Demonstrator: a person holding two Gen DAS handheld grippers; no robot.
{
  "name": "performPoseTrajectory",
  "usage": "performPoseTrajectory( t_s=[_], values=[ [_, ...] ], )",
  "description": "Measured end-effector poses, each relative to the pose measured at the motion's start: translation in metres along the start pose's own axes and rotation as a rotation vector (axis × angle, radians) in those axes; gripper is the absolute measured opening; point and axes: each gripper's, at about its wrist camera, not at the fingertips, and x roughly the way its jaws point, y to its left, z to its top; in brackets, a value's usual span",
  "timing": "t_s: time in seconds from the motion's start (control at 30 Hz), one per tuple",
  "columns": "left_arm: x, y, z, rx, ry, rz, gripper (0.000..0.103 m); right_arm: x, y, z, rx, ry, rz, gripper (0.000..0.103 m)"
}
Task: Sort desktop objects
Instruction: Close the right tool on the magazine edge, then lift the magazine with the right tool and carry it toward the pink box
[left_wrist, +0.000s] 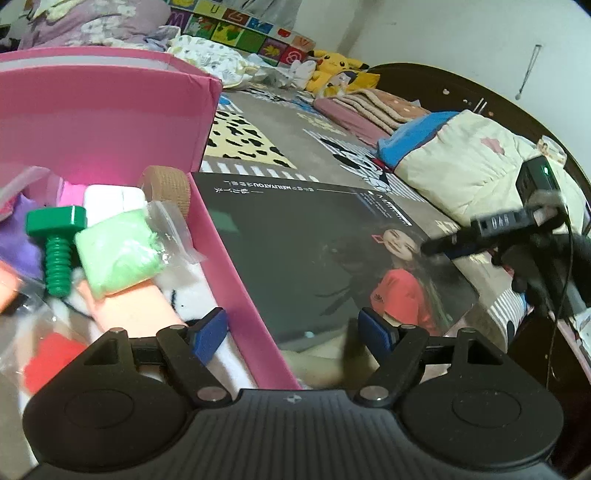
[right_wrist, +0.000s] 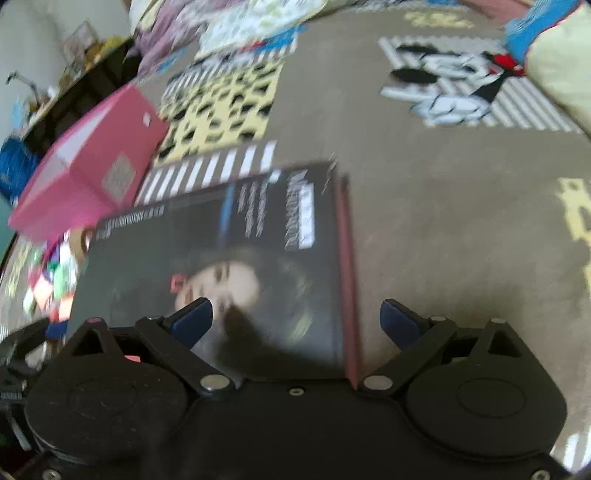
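An open pink box (left_wrist: 110, 122) holds a green plastic bolt (left_wrist: 55, 251), a bagged light green pad (left_wrist: 118, 254), a tan tape roll (left_wrist: 166, 184) and several other soft items. Beside it lies a flat black box (left_wrist: 295, 251) printed with a person in a red top. My left gripper (left_wrist: 291, 332) is open and low, its blue pads (left_wrist: 208, 334) astride the pink box's right wall. Nothing is gripped. The right wrist view is blurred: my right gripper (right_wrist: 295, 321) is open above the near end of the flat black box (right_wrist: 221, 266), its dark red edge between the fingers.
Everything rests on a grey sheet (right_wrist: 443, 221) printed with cartoon patches. Folded blankets (left_wrist: 369, 107), a cream and blue quilt (left_wrist: 454, 155) and yellow plush toys (left_wrist: 332, 62) line the far side. The right gripper's black body (left_wrist: 498, 225) hangs at the right of the left wrist view.
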Motion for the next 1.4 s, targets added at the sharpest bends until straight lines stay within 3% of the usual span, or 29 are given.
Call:
performPoseTrajectory(
  t_s=[0.1, 0.37, 0.67, 0.83, 1.23, 1.4],
  values=[
    [0.003, -0.001, 0.0, 0.012, -0.001, 0.003, 0.081, 0.011, 0.004, -0.003, -0.016, 0.078, 0.033, 0.102],
    [-0.003, -0.001, 0.002, 0.049, 0.003, -0.036, 0.081, -0.001, 0.017, -0.012, -0.138, 0.135, 0.065, 0.103],
    [-0.041, -0.027, 0.023, 0.104, -0.095, -0.082, 0.081, -0.062, 0.029, -0.018, -0.144, 0.035, 0.061, 0.103],
    [-0.066, -0.037, 0.032, 0.078, -0.14, -0.085, 0.081, -0.095, 0.049, -0.012, -0.161, -0.041, 0.021, 0.103],
    [-0.133, -0.015, 0.041, 0.009, -0.223, 0.042, 0.081, -0.104, 0.124, 0.015, -0.261, -0.083, 0.053, 0.103],
    [-0.157, -0.003, 0.054, 0.031, -0.225, 0.1, 0.081, -0.098, 0.156, 0.026, -0.301, -0.092, 0.071, 0.103]
  ],
)
